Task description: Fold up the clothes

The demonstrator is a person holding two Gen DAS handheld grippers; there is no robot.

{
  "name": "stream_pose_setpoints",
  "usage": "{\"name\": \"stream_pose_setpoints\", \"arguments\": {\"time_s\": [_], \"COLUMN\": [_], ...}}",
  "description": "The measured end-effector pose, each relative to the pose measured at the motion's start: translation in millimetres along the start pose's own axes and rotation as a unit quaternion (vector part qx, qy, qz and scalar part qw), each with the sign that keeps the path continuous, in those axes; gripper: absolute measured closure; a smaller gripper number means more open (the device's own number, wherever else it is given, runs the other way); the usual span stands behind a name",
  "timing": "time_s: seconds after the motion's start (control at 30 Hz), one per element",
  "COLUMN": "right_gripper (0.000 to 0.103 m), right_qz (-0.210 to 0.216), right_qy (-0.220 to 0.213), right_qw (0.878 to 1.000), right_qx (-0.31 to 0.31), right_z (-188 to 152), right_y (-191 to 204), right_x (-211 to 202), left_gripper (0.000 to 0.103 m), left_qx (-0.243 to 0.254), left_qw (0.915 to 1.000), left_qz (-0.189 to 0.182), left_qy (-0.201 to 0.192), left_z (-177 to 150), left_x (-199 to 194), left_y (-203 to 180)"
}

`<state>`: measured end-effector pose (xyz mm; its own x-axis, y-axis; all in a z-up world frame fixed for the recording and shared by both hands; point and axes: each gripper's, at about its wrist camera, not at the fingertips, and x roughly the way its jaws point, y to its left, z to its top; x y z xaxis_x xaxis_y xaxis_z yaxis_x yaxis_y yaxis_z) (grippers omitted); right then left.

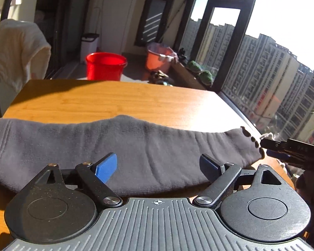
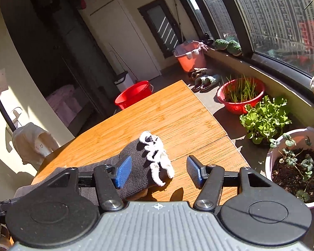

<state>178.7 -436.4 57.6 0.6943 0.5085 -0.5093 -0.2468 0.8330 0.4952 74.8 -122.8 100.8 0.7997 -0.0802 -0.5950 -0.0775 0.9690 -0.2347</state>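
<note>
A dark grey sock [image 1: 115, 146] lies flat and stretched crosswise on the wooden table [image 1: 115, 100], filling the middle band of the left wrist view from nine o'clock to three o'clock. The left gripper [image 1: 158, 167] hovers just at the sock's near edge with its jaws spread wide and nothing between them; both blue pads [image 1: 106, 168] sit over the grey knit, though whether they touch it cannot be told. At three o'clock in that view the tip of the right gripper [image 1: 270, 147] comes in beside the sock's scalloped cuff [image 1: 253, 142]. In the right wrist view the same sock [image 2: 136, 163] runs from eight o'clock toward the centre, and its white frilly cuff [image 2: 159, 159] rests on the table [image 2: 178, 113] between the fingers. The right gripper [image 2: 159, 172] is also wide open and holds nothing, its left pad [image 2: 123, 171] over the dark knit and its right pad [image 2: 193, 171] over bare wood. Beyond the table at twelve o'clock stands a red bucket [image 1: 105, 65], and a cream cloth [image 1: 16, 50] hangs at ten o'clock. Potted plants [image 2: 265, 119] line the window side at three o'clock.
</note>
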Motion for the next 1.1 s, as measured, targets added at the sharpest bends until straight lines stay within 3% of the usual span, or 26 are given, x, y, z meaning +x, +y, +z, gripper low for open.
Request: {"name": "stream_pose_setpoints", "arguments": {"time_s": [0.23, 0.4, 0.47, 0.7, 0.77, 0.87, 0.97, 1.03, 1.1], "right_gripper": [0.044, 0.045, 0.058, 0.082, 0.088, 0.088, 0.088, 0.088, 0.088], "right_qz": [0.014, 0.006, 0.010, 0.021, 0.011, 0.006, 0.004, 0.003, 0.002], "right_qy": [0.011, 0.011, 0.017, 0.015, 0.003, -0.015, -0.004, 0.002, -0.001], "right_qw": [1.000, 0.999, 0.999, 0.998, 0.995, 0.972, 0.939, 0.915, 0.909], "right_qx": [-0.005, -0.029, -0.034, -0.048, -0.101, -0.236, -0.344, -0.402, -0.416], "right_z": [-5.1, -7.7, -8.8, -8.3, -6.7, -17.1, -42.1, -58.3, -66.1], "right_y": [6.5, 15.9, 17.5, 22.9, 41.4, 88.4, 123.9, 143.5, 148.3], "right_x": [14.7, 18.5, 19.4, 17.3, 13.8, 10.0, 17.9, 23.4, 26.0], "left_gripper": [0.008, 0.003, 0.002, 0.001, 0.002, 0.014, 0.014, 0.015, 0.021], "left_qx": [0.012, 0.048, 0.058, 0.040, 0.012, -0.046, -0.070, -0.059, -0.038], "left_qw": [0.9994, 0.9987, 0.9983, 0.9990, 0.9992, 0.9965, 0.9939, 0.9943, 0.9958], "left_qz": [-0.014, -0.003, -0.001, -0.019, -0.037, -0.069, -0.083, -0.088, -0.083], "left_qy": [0.029, 0.012, 0.005, -0.001, -0.004, -0.005, -0.020, -0.017, -0.005], "left_z": [-9.9, -27.8, -30.8, -29.6, -26.7, -10.3, 9.9, 22.0, 29.1], "left_x": [56.0, 59.9, 60.3, 59.3, 55.0, 42.3, 31.5, 32.1, 40.0], "left_y": [-51.9, -65.1, -67.3, -60.9, -51.4, -27.3, -13.4, -16.0, -24.5]}}
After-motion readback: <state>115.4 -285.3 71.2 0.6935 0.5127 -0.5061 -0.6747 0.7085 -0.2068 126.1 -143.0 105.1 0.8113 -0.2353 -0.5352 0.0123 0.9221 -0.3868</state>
